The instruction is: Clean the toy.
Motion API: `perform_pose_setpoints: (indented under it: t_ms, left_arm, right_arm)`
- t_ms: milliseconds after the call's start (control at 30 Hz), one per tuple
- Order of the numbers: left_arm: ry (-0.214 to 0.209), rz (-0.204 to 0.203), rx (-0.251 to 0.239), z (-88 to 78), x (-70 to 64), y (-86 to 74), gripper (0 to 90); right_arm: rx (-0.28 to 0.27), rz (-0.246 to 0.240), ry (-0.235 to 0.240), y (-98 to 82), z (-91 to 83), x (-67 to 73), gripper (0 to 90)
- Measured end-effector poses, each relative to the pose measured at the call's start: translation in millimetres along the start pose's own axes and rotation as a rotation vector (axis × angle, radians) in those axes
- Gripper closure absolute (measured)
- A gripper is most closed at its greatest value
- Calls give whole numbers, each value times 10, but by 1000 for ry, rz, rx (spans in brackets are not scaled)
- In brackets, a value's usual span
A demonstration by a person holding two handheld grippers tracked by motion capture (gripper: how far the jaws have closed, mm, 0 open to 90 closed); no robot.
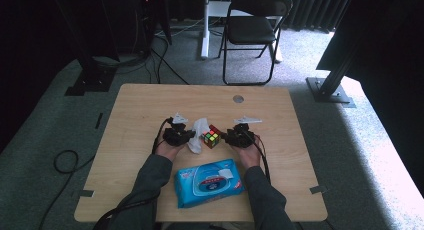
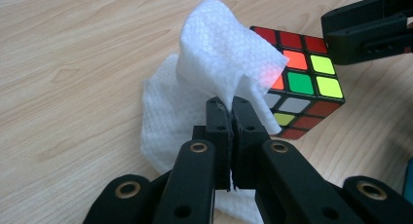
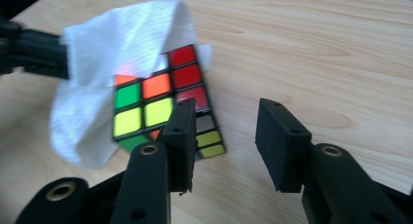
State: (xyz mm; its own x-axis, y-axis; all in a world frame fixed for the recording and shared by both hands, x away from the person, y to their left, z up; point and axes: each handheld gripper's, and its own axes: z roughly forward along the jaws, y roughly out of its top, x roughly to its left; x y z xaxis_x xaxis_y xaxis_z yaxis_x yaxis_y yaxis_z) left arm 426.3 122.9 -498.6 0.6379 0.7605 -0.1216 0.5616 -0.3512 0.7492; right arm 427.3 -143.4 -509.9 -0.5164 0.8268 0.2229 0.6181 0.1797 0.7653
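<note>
My left gripper [image 2: 229,104] has its jaws pressed together on a fold of the white wipe [image 2: 219,63], which drapes against the colourful cube [image 2: 302,83] standing on the worktop [image 1: 150,105] between my hands. My right gripper [image 3: 226,136] sits spread beside the cube, one jaw in front of its near corner, the other clear of it. A blue wipes pack [image 1: 207,182] lies near me.

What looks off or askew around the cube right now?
The puzzle cube sits tipped on an edge rather than flat. The white wipe, pinched in the left gripper, drapes against its side. Nothing looks spilled or damaged.
</note>
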Motion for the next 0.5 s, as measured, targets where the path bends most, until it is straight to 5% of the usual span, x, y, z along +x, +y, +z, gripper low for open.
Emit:
perform_pose_setpoints:
  t_ms: [500]
  left_arm:
    - [15,-18,-13,-48,55,-8,878]
  right_arm:
    - [-15,38,38,115,47,198,541]
